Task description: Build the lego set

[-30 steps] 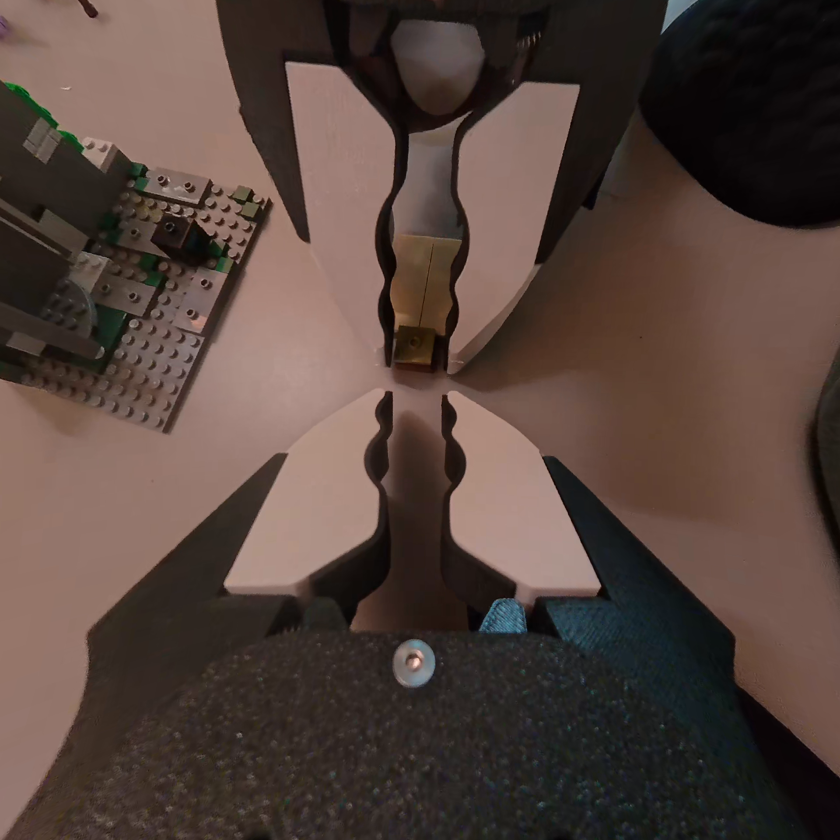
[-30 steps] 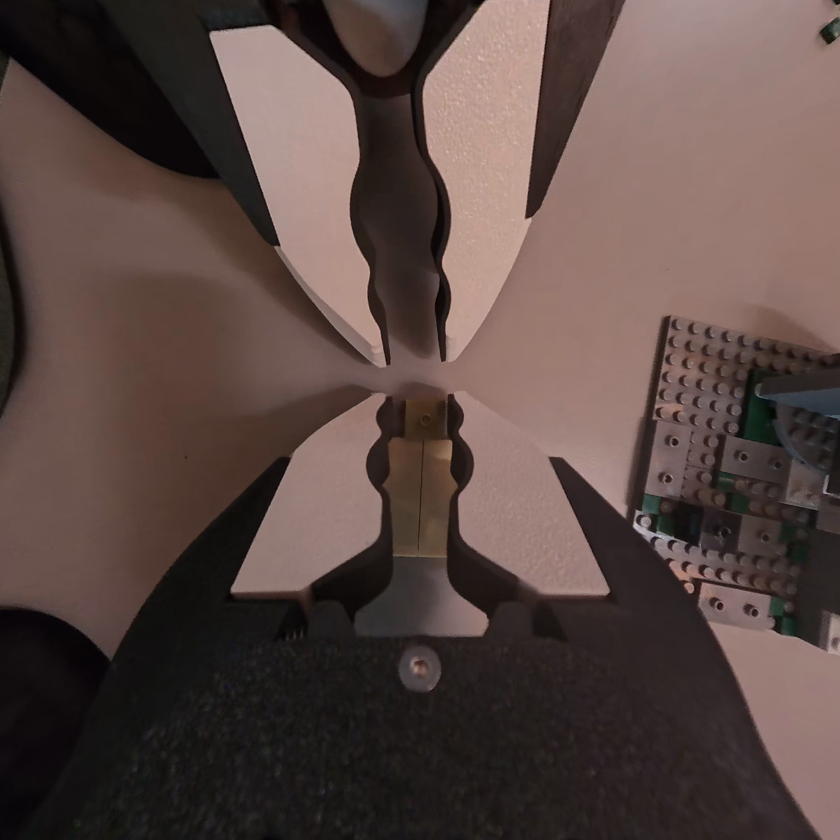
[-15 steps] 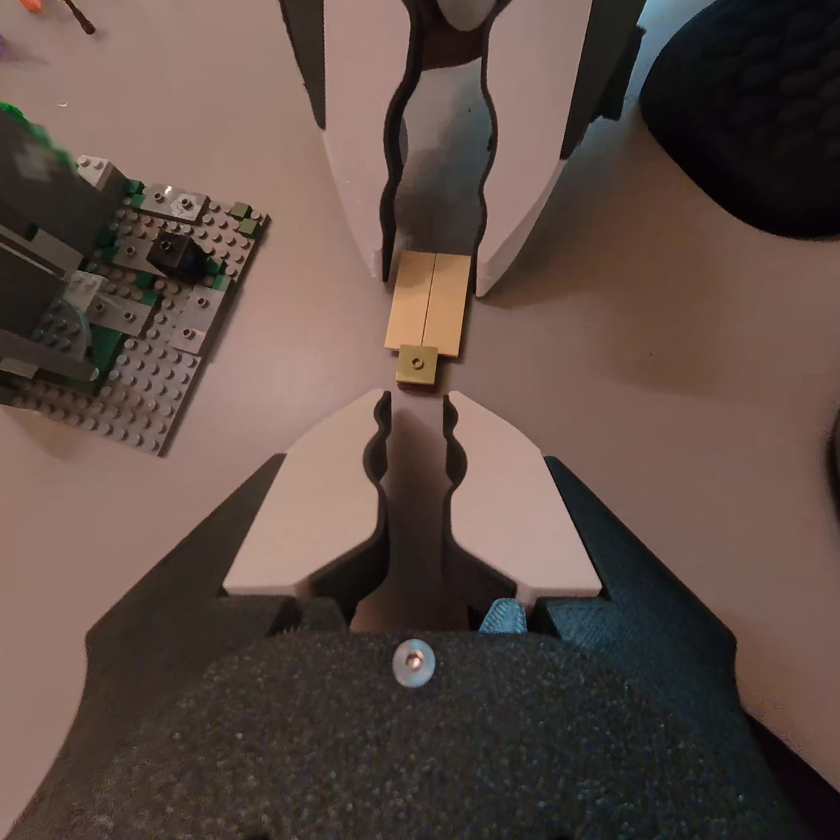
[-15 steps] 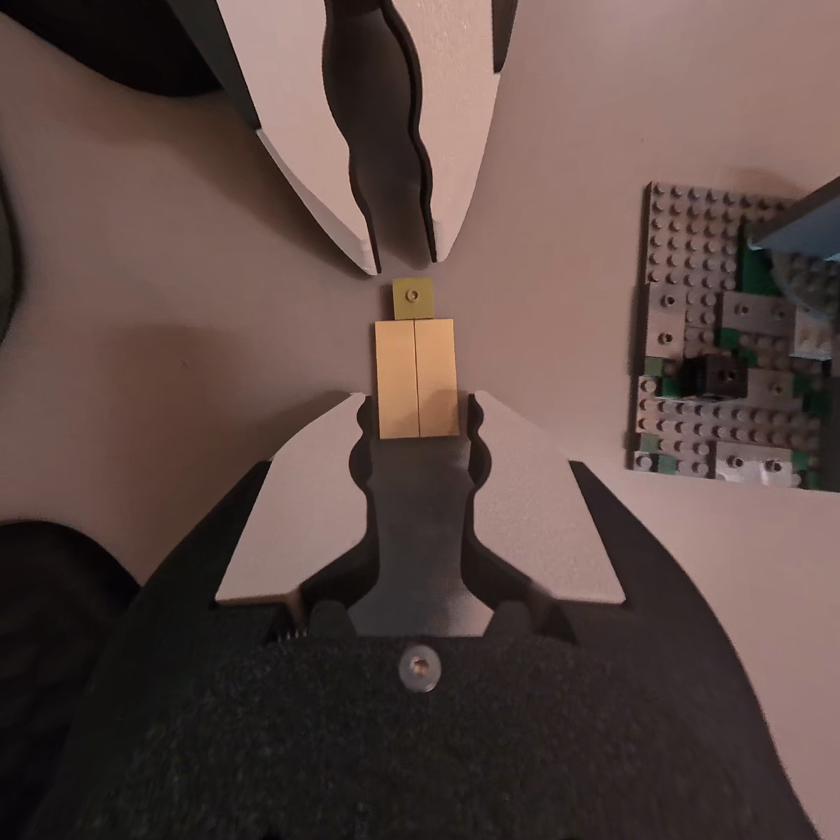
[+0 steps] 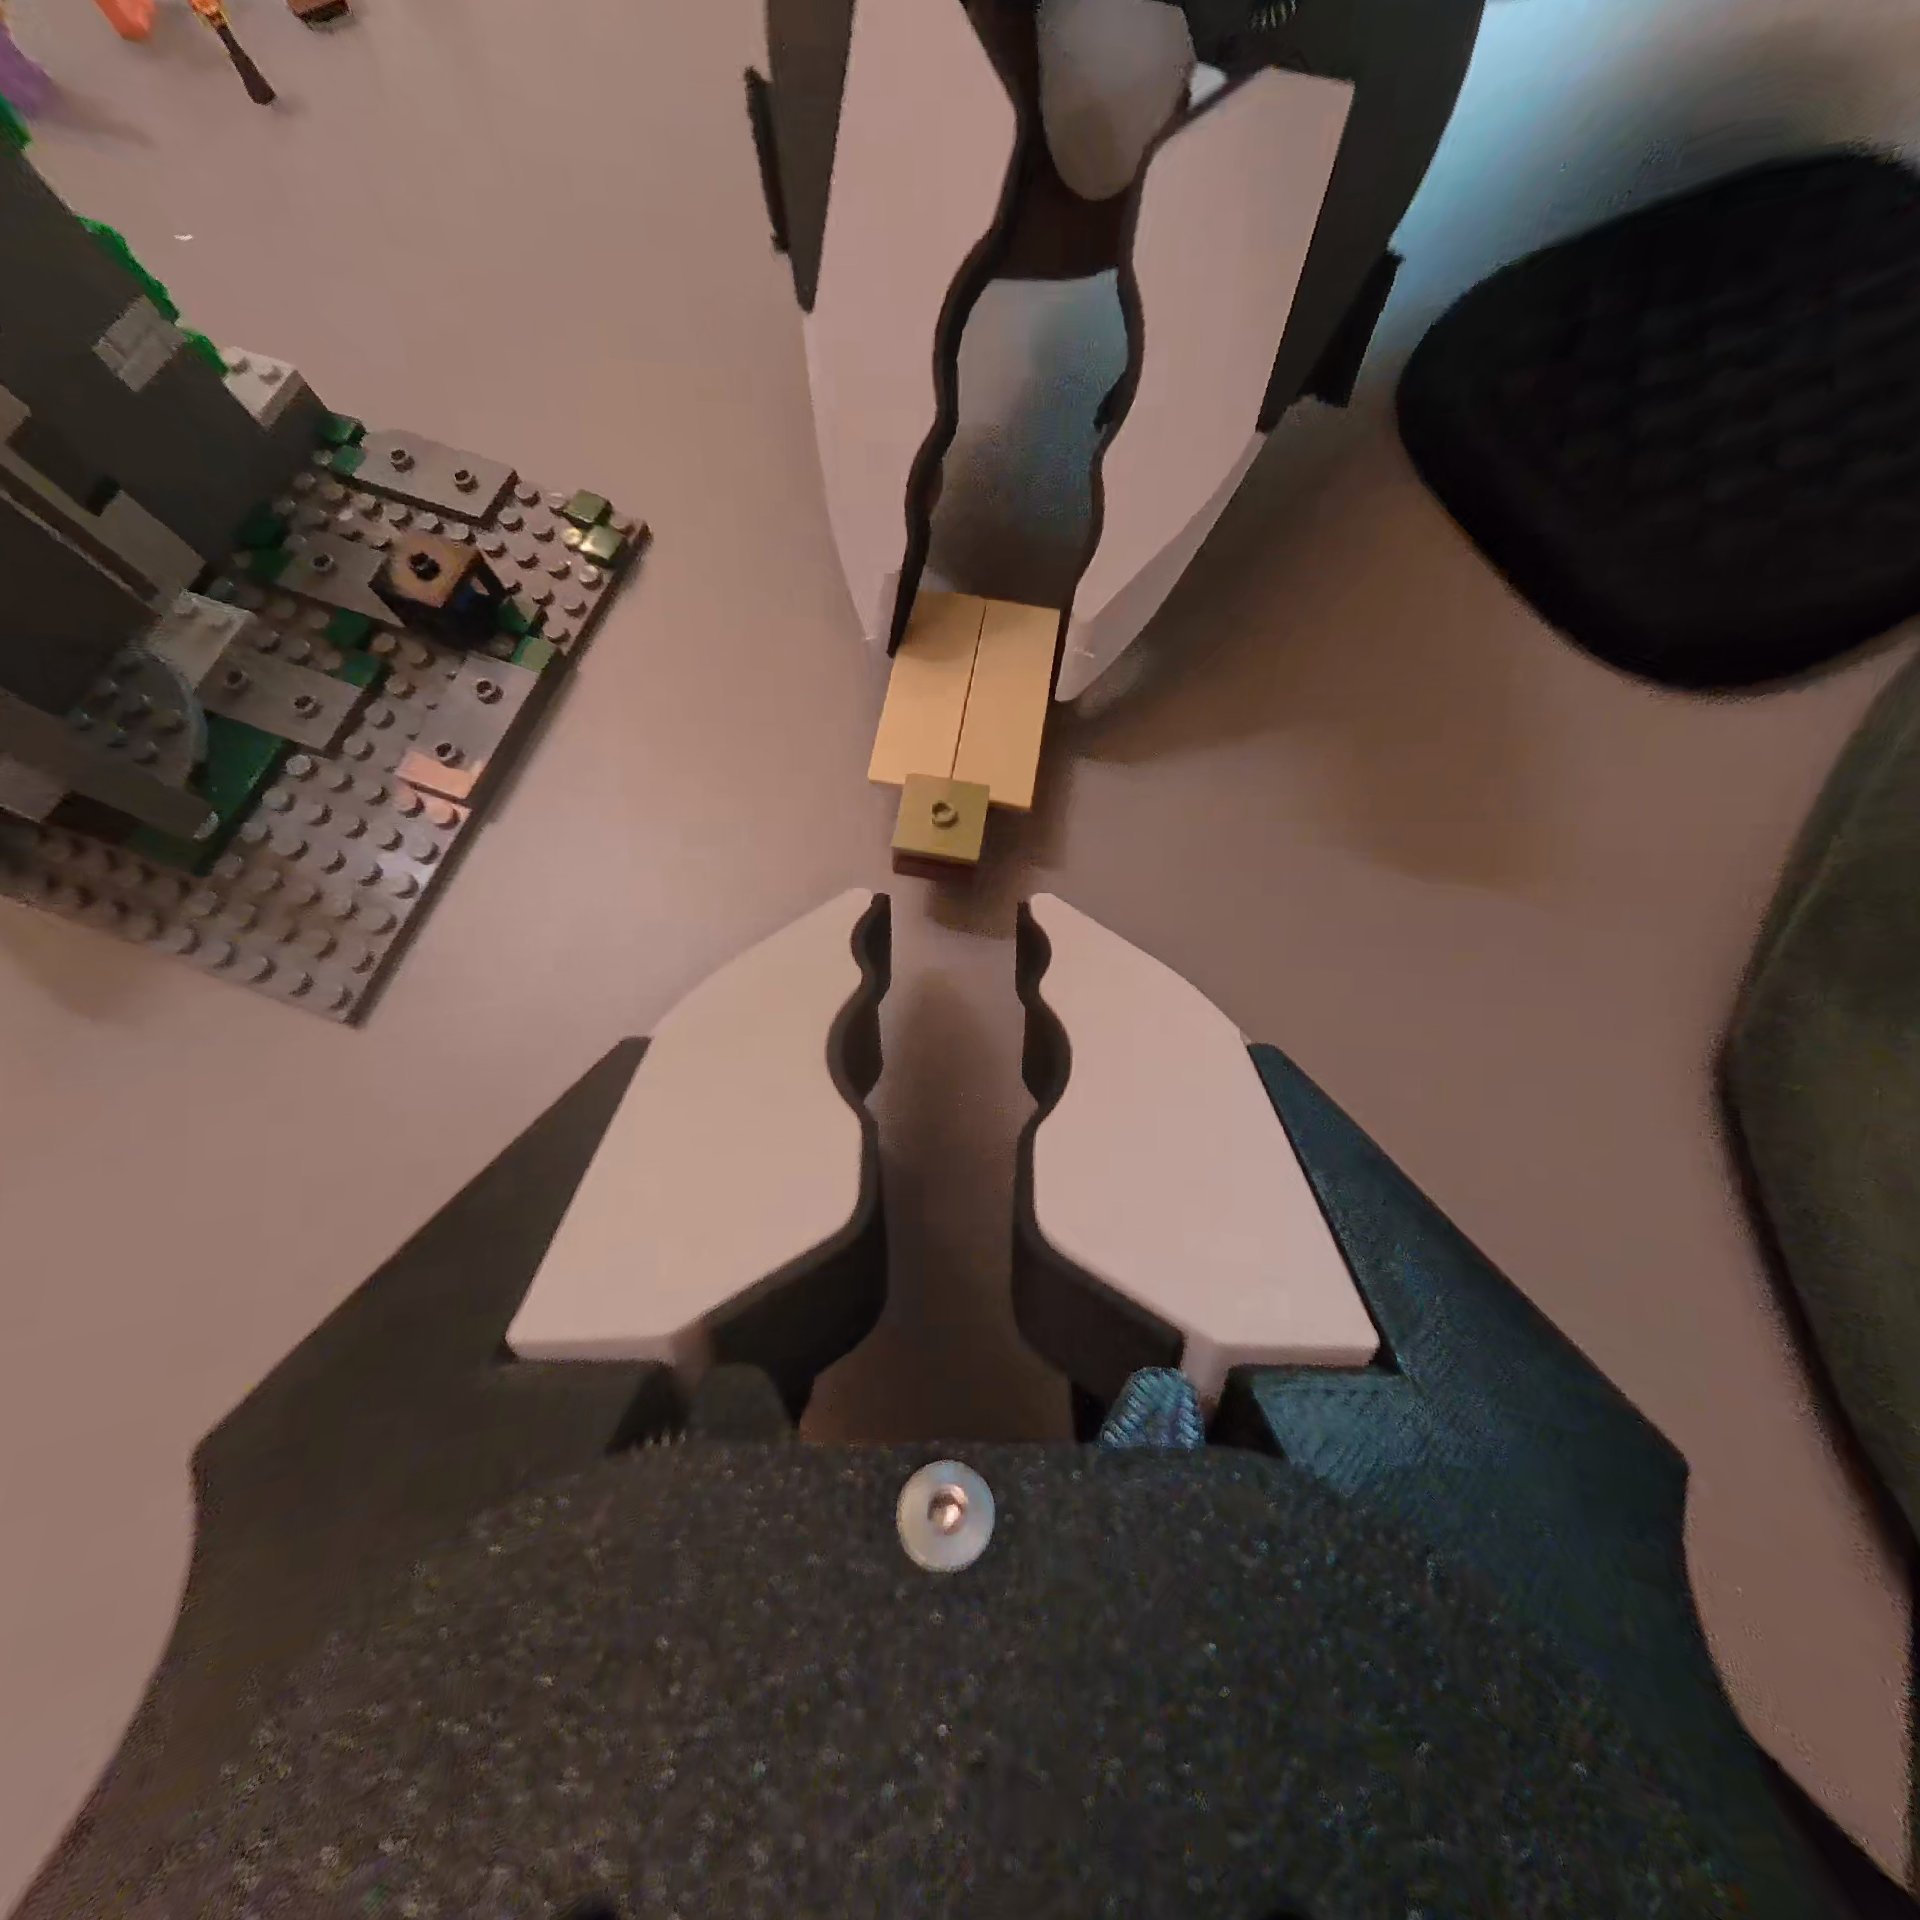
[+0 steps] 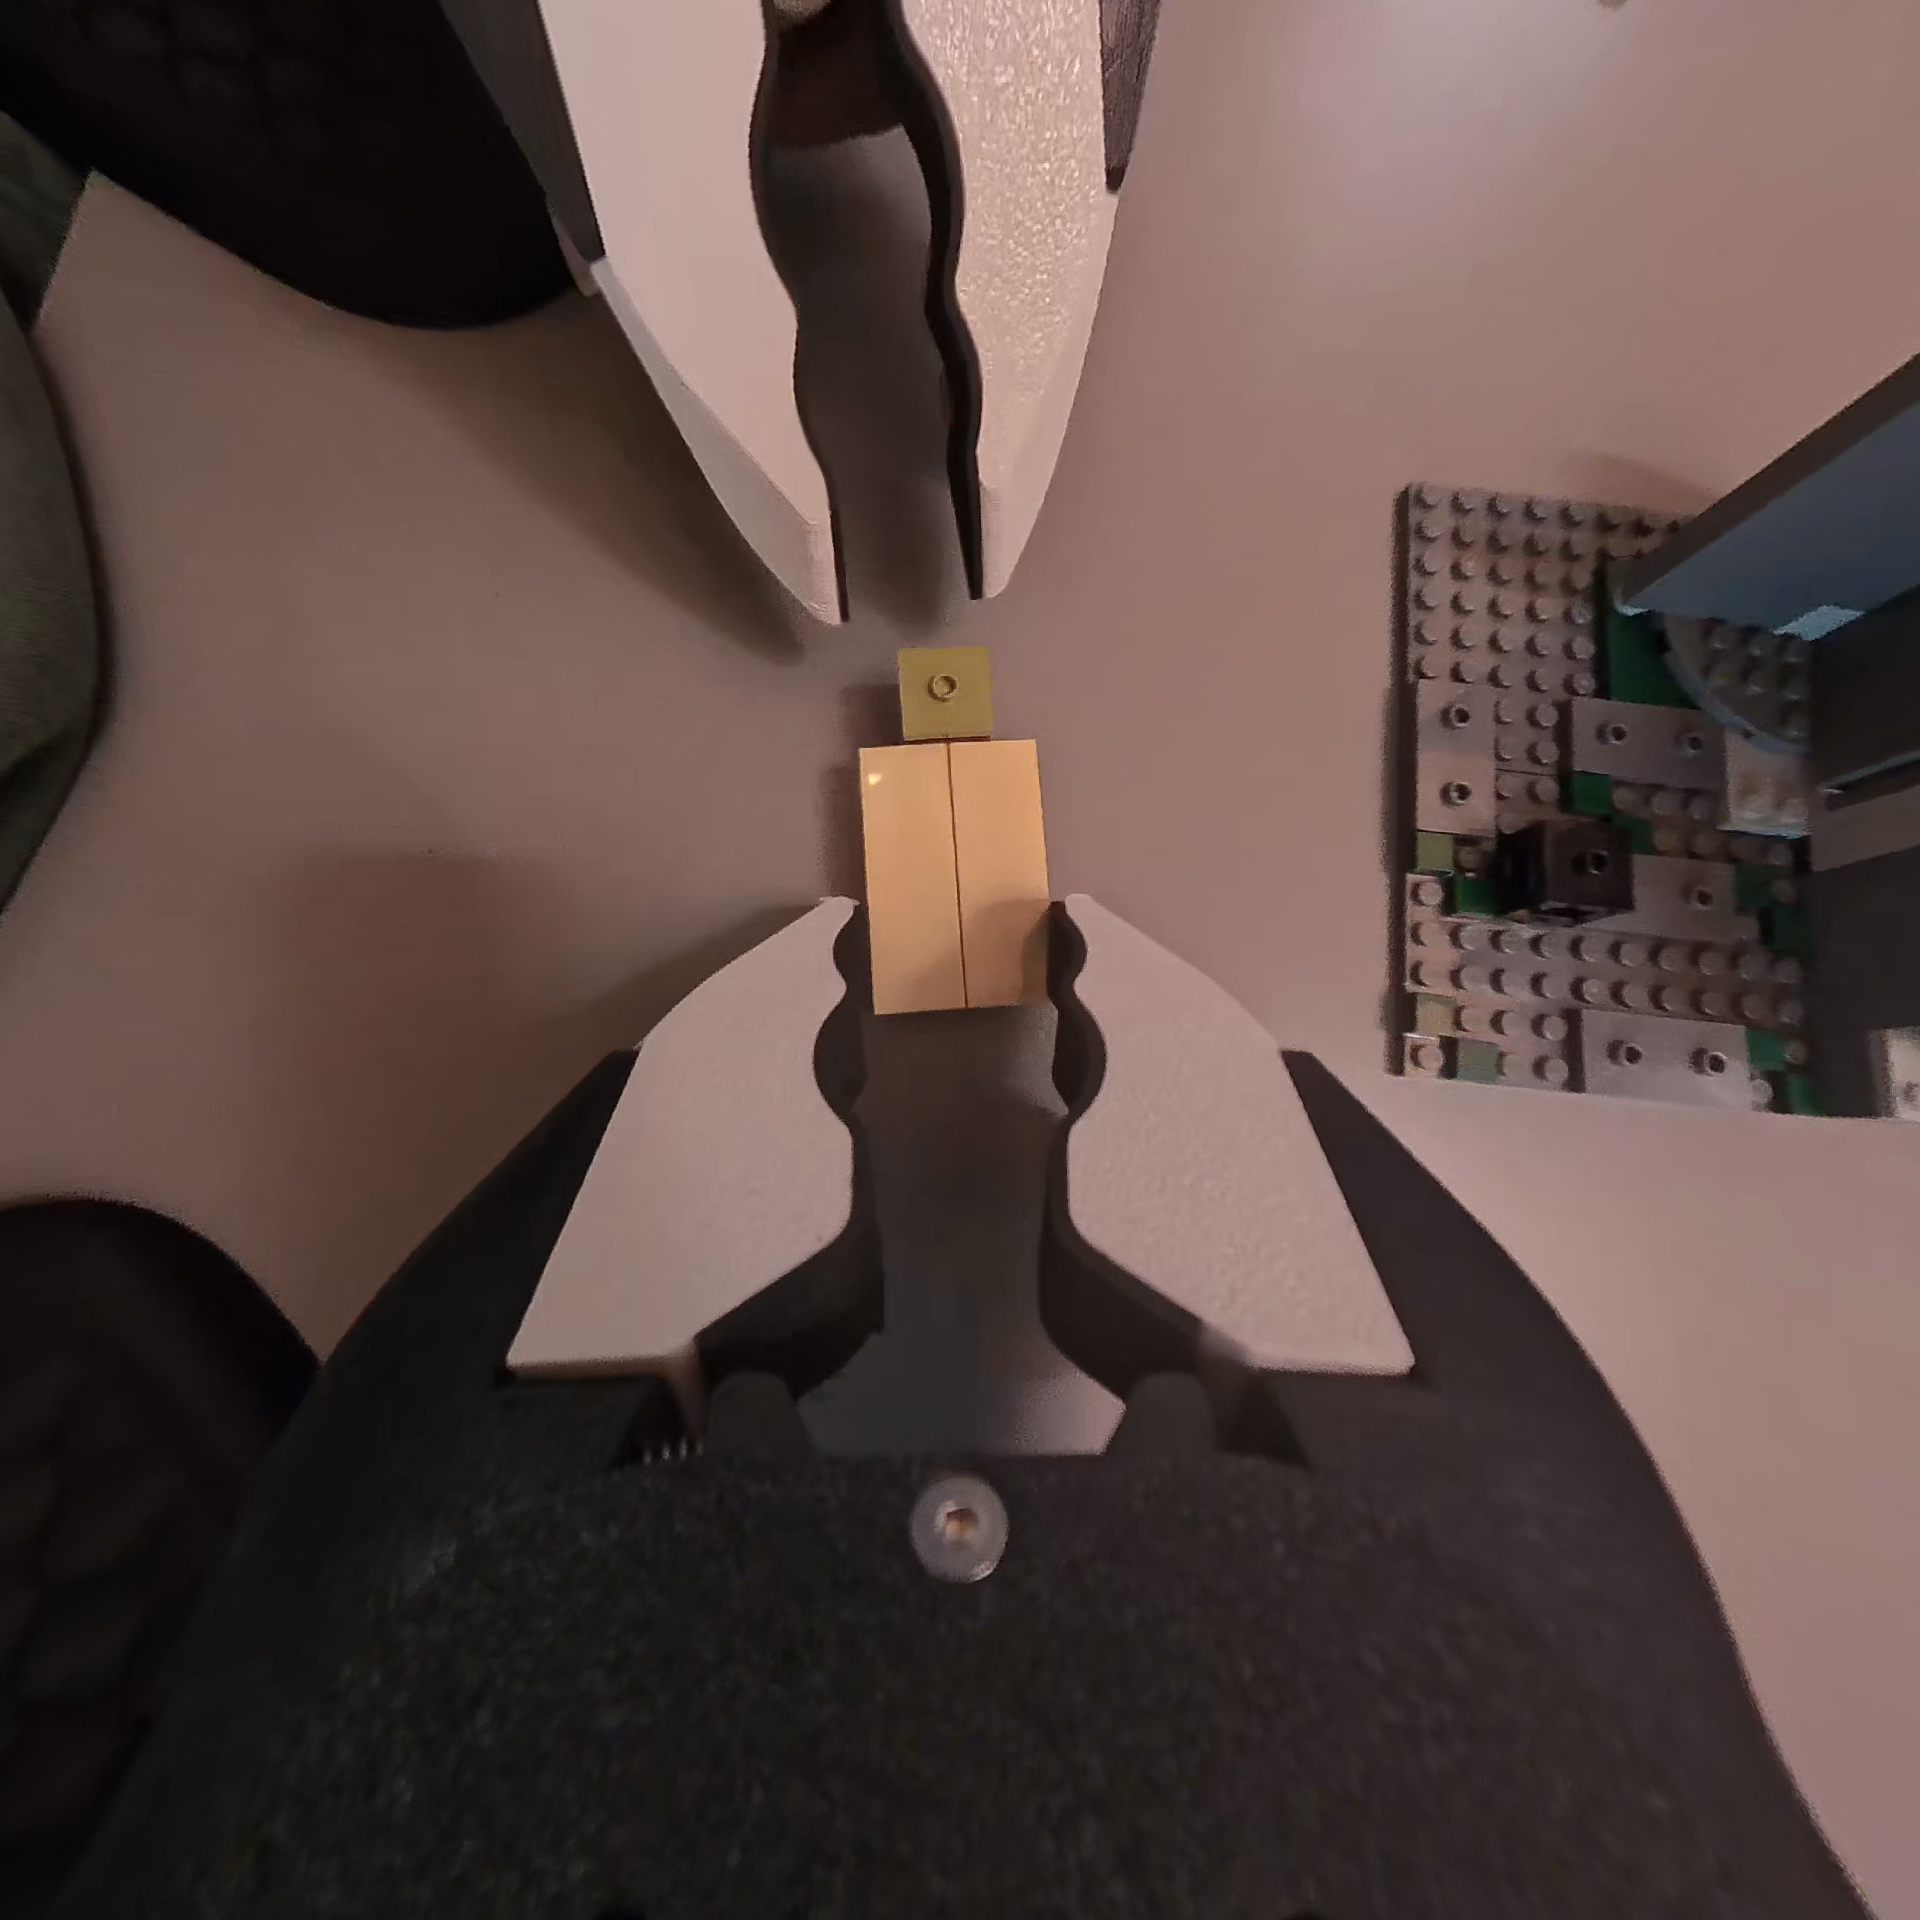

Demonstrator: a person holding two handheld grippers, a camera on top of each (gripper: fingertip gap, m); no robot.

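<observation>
A small assembly of two tan tiles (image 6: pixel 951 873) with an olive one-stud plate (image 6: pixel 943 691) at its far end sits between the two grippers. My right gripper (image 6: pixel 953 909) is shut on the near end of the tan tiles, at its fingertips only. In the left wrist view the tan tiles (image 5: pixel 966 696) and olive plate (image 5: pixel 940 816) point toward my left gripper (image 5: pixel 951 909), which is narrowly open and empty, just short of the olive plate. The grey baseplate (image 5: pixel 343 883) with the partly built grey and green castle lies to the side; it also shows in the right wrist view (image 6: pixel 1475 582).
A black cube (image 5: pixel 426 571) stands on the baseplate. Tall grey walls (image 5: pixel 62 364) rise at its far side. Small loose pieces (image 5: pixel 239 62) lie at the table's far corner. A dark cushion-like object (image 5: pixel 1662 416) and grey-green fabric (image 5: pixel 1849 1039) border the table. Left tips to right tips: about 6 centimeters.
My right gripper slid back along the tan tiles, from holding them deep in its jaws to gripping only their end. My left gripper backed off the olive plate. Both shifted slightly relative to the baseplate.
</observation>
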